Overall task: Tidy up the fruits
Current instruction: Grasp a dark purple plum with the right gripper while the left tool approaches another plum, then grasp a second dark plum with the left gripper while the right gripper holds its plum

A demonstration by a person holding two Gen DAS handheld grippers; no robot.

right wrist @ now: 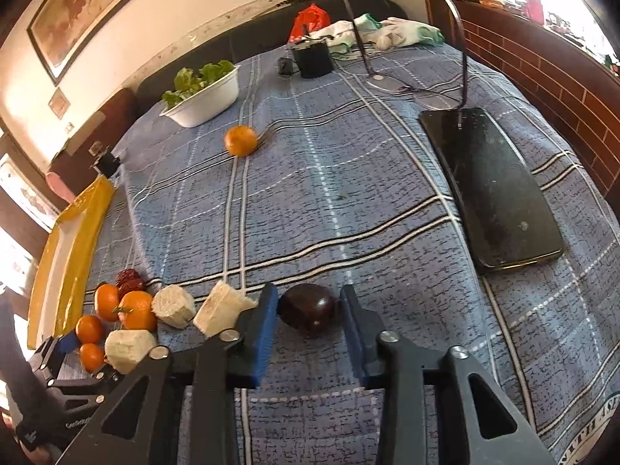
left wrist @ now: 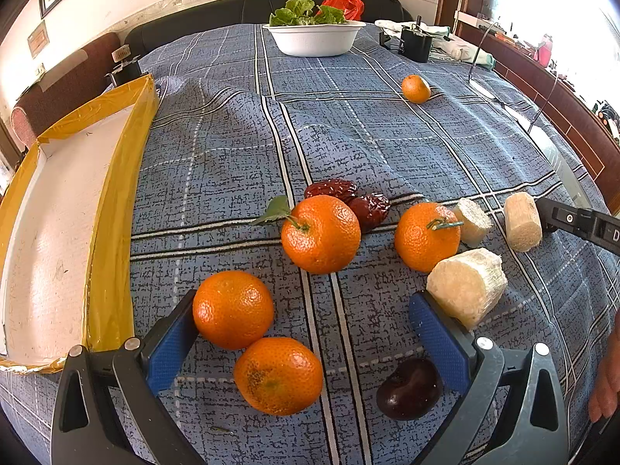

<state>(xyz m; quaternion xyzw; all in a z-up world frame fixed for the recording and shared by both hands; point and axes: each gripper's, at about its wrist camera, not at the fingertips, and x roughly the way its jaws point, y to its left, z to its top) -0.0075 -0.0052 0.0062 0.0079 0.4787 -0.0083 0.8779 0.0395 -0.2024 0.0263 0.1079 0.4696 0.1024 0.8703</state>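
Chestnut (right wrist: 308, 309) sits low centre, squarely between the right tongs (right wrist: 309, 312), closed on it; left tongs (left wrist: 306, 329) gape open over oranges (left wrist: 232, 309), farther off.

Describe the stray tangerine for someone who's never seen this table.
On the blue plaid cloth, find the white bowl of greens at the far end. Just nearer and right of it sits one tangerine, alone; the other tangerines sit clustered together.
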